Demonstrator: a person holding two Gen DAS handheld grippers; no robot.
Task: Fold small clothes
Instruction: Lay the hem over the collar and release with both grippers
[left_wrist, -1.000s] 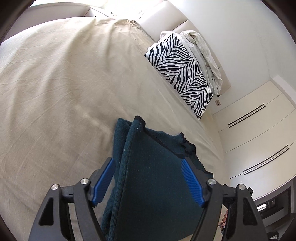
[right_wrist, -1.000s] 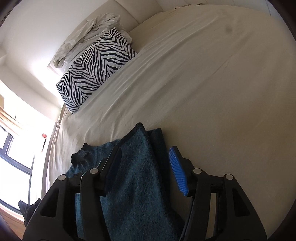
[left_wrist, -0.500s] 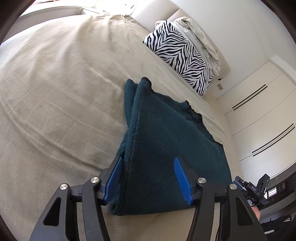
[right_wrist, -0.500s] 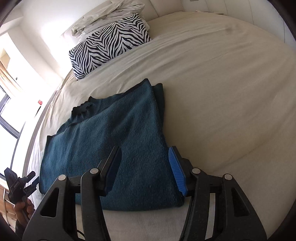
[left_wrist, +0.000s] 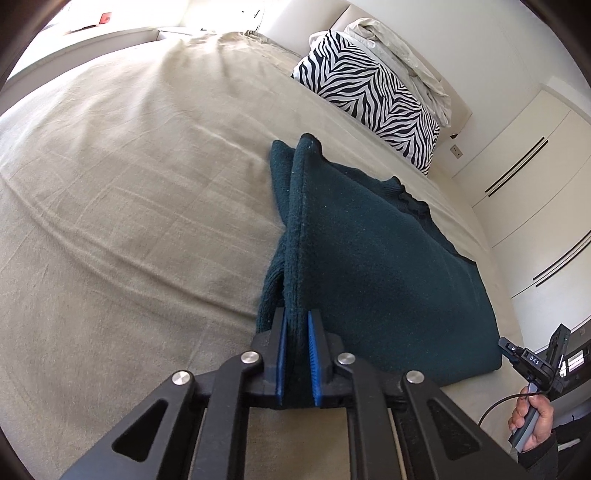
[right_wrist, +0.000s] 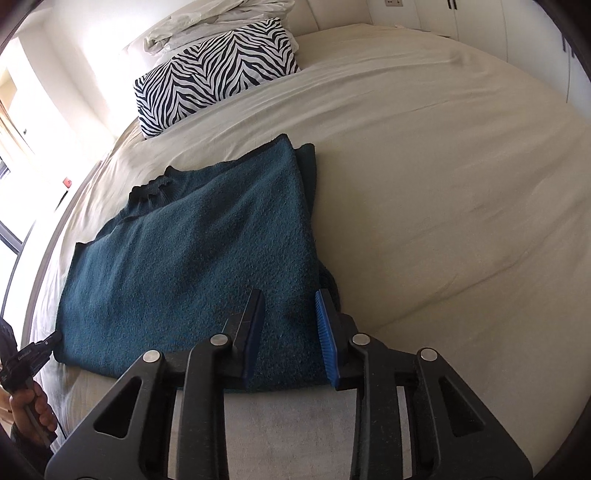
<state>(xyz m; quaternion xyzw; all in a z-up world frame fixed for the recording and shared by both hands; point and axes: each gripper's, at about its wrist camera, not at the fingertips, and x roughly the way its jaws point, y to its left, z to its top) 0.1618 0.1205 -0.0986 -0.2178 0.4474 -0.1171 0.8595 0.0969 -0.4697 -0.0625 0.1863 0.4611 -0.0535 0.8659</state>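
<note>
- Teal sweater (right_wrist: 207, 251) lies on the bed (right_wrist: 443, 184), folded over lengthwise; collar at 11 o'clock, zebra pillow (right_wrist: 218, 77) beyond at 12.
- Left hand-held gripper (left_wrist: 296, 354) is clamped narrow on the sweater's near folded edge; half a second ago its jaws stood wide.
- Right hand-held gripper (right_wrist: 290, 341) is wide, straddling the hem, gripping nothing, as before.
- Judgement: about halfway; crosswise fold left.
</note>
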